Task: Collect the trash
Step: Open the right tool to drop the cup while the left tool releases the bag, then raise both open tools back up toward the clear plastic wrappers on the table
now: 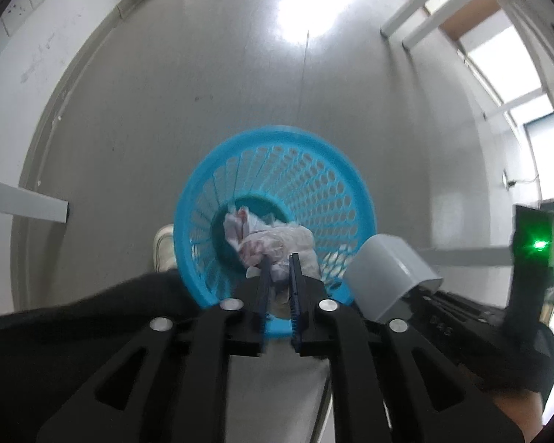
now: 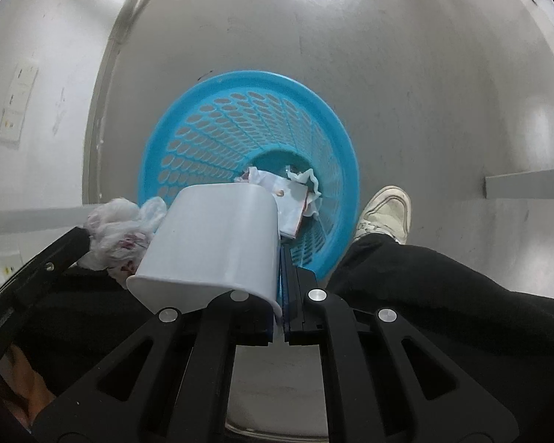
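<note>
A blue perforated waste basket (image 1: 314,170) stands on the grey floor; it also shows in the right wrist view (image 2: 210,125). My left gripper (image 1: 280,258) is shut on a crumpled white plastic bag (image 1: 277,240) with red print, held over the basket's opening; the bag also shows in the right wrist view (image 2: 118,229). My right gripper (image 2: 280,249) is shut on the rim of a small white bin (image 2: 210,243), tipped over the basket; the bin also shows in the left wrist view (image 1: 387,273). Crumpled paper trash (image 2: 295,192) lies in the basket's bottom.
The person's white shoe (image 2: 384,214) and black trouser leg (image 2: 443,288) stand right beside the basket. White table legs (image 1: 26,203) and a wall with sockets (image 2: 18,103) border the floor. White furniture frames (image 1: 424,11) stand farther off.
</note>
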`<state>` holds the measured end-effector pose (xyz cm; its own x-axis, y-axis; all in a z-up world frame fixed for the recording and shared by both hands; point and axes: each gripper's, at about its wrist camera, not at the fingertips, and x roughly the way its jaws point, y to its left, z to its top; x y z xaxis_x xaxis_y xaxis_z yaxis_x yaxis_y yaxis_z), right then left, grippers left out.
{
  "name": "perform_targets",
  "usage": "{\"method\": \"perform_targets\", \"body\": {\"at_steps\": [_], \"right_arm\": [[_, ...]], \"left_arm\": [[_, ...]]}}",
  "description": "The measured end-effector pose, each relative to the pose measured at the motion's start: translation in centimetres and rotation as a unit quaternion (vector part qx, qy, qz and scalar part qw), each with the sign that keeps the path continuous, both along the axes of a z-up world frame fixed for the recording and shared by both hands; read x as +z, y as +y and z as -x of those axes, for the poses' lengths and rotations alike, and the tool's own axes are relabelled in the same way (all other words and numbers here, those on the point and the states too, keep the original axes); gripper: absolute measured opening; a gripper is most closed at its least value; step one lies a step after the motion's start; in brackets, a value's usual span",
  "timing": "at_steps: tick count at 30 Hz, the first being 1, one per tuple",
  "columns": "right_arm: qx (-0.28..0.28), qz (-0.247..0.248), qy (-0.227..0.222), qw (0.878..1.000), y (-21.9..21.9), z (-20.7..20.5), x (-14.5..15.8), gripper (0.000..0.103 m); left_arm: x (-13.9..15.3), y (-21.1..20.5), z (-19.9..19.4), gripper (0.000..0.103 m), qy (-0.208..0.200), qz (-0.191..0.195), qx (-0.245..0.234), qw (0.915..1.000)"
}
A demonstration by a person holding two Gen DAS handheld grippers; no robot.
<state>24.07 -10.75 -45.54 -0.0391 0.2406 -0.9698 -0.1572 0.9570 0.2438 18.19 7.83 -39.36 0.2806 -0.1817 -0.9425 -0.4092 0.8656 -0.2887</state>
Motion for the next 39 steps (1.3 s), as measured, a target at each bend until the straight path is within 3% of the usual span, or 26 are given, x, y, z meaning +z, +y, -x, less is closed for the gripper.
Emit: {"method": "perform_targets", "body": {"at_steps": [1,2,3,10,18,21,25,30,39], "right_arm": [[-0.006,-0.005,0.001,1.000,-0.1,-0.1,-0.2,0.015],[-0.006,-0.005,0.002,1.000,0.0,-0.1,-0.2,0.035],[-0.002,-0.002,-0.001,1.000,0.1,0.0,0.0,0.043],[0.021,0.024,-0.009,0.999,0.8,1.0,0.4,0.043],[0.046,0.033,-0.040,0.998,0.8,3.3,3.4,0.043],[0.058,0.039,-0.074,0.995,0.7,4.4,5.9,0.044],[0.080,0.031,-0.115,0.990,0.6,6.6,9.1,0.048],[0.092,0.013,-0.167,0.982,-0.6,9.3,13.0,0.054],[0.098,-0.011,-0.215,0.972,-2.4,13.4,18.1,0.055]], "left_arm": [[0.2,0.0,-0.1,0.039,-0.008,-0.006,0.001,1.0000],[0.2,0.0,-0.2,0.041,-0.011,-0.005,0.000,0.9999],[0.1,-0.2,-0.1,0.039,-0.011,-0.005,-0.004,0.9999],[-0.4,0.0,0.2,0.037,0.011,0.011,0.005,0.9999],[0.1,0.1,1.8,0.037,0.016,0.005,0.019,0.9997],[1.4,0.1,3.0,0.037,-0.004,-0.001,0.025,0.9997],[3.6,-2.0,4.1,0.038,-0.038,-0.049,-0.022,0.9978],[6.3,-2.3,6.3,0.039,-0.078,-0.039,-0.021,0.9959],[10.8,-3.3,10.3,0.045,-0.122,-0.072,-0.017,0.9898]]}}
